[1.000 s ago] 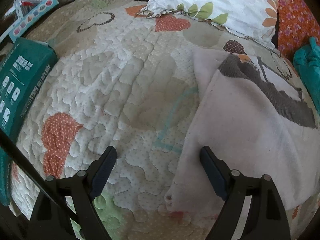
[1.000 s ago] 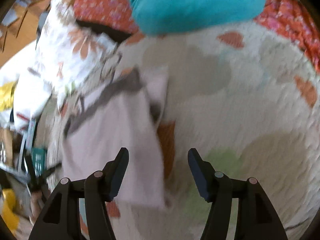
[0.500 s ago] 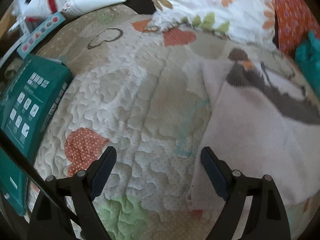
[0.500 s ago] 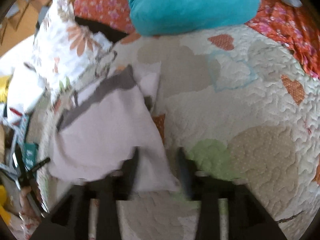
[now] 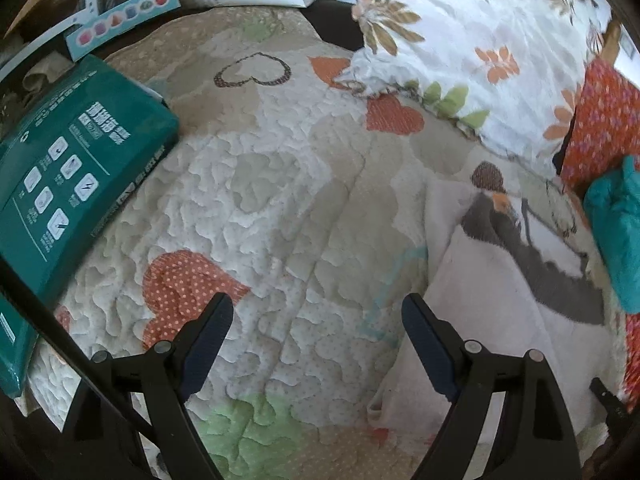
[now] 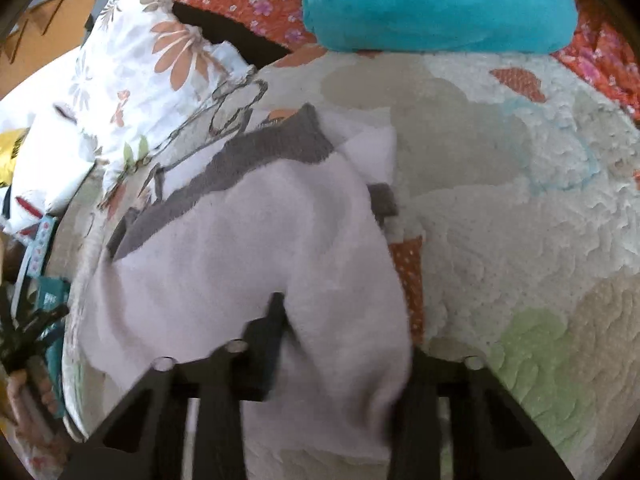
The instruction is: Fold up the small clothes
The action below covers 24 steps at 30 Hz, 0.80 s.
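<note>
The small pale-pink garment [image 6: 240, 264] with a grey band [image 6: 256, 160] along its far end lies on the heart-patterned quilt [image 5: 280, 200], toward the right side of the bed below the floral pillow [image 5: 480, 40] and near the teal bundle of cloth [image 6: 432, 0]. In the right wrist view the right gripper [image 6: 340, 344] is closing on the garment's near edge — the cloth bunches between the two dark fingers and drapes over them, though motion blur hides how firmly the pads bite. The left gripper [image 5: 316, 344] hangs with its jaws wide apart and nothing between them, over bare quilt just beside the garment's left edge. The step in hand looks like the pinch that begins a fold, and doing it well probably depends on taking all the layers at the near hem rather than only the top one, so the fabric lifts as one sheet. The right hand would then do best to carry the edge low and straight toward the grey band, laying it down without dragging the rest across the quilt. The idle left claw could help — pressing or pinching the near-left corner [image 5: 384, 404] would keep the garment square. The risk is a skewed fold if the cloth slips from a shallow grip. The green box [image 5: 68, 176] at the far left lies well apart and poses no obstacle.
</note>
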Tool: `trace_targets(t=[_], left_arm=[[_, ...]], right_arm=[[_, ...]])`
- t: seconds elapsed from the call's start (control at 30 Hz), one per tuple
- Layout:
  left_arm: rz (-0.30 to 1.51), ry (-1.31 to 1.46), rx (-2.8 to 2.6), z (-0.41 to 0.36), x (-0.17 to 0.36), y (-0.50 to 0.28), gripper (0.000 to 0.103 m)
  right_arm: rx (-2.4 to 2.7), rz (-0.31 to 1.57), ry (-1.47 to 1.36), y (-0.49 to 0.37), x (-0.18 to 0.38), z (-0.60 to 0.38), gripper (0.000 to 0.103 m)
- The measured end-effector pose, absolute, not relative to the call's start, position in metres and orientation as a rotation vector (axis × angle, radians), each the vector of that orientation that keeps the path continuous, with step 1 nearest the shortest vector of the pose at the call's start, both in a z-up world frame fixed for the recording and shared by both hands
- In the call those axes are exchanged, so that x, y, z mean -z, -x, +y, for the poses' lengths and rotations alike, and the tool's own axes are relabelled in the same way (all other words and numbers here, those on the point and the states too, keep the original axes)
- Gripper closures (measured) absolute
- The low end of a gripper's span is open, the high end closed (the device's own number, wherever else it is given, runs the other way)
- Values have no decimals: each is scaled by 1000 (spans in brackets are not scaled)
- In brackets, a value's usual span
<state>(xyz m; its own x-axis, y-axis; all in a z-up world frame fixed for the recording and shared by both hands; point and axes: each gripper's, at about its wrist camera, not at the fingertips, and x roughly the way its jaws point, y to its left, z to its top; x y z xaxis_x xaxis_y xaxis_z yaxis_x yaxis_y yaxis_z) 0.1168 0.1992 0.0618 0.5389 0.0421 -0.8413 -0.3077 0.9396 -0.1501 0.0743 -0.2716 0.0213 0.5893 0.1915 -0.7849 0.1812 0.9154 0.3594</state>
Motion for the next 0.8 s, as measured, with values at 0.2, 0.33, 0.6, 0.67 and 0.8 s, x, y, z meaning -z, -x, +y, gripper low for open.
trace_targets(t=[0.2, 0.33, 0.6, 0.67, 0.8], left_arm=[[926, 395, -229, 230, -84, -113, 17], [875, 444, -258, 249, -99, -111, 17], [835, 543, -282, 286, -108, -106, 17], [832, 566, -290, 294, -107, -106, 17], [828, 583, -283, 300, -109, -106, 17]], right_arm=[[66, 865, -177, -84, -83, -197, 82], [-15, 832, -32, -107, -110, -107, 84], [-176, 912, 103, -150, -69, 45, 85], [-180, 928, 133, -153, -57, 63, 85], [-274, 944, 128, -155, -49, 80, 59]])
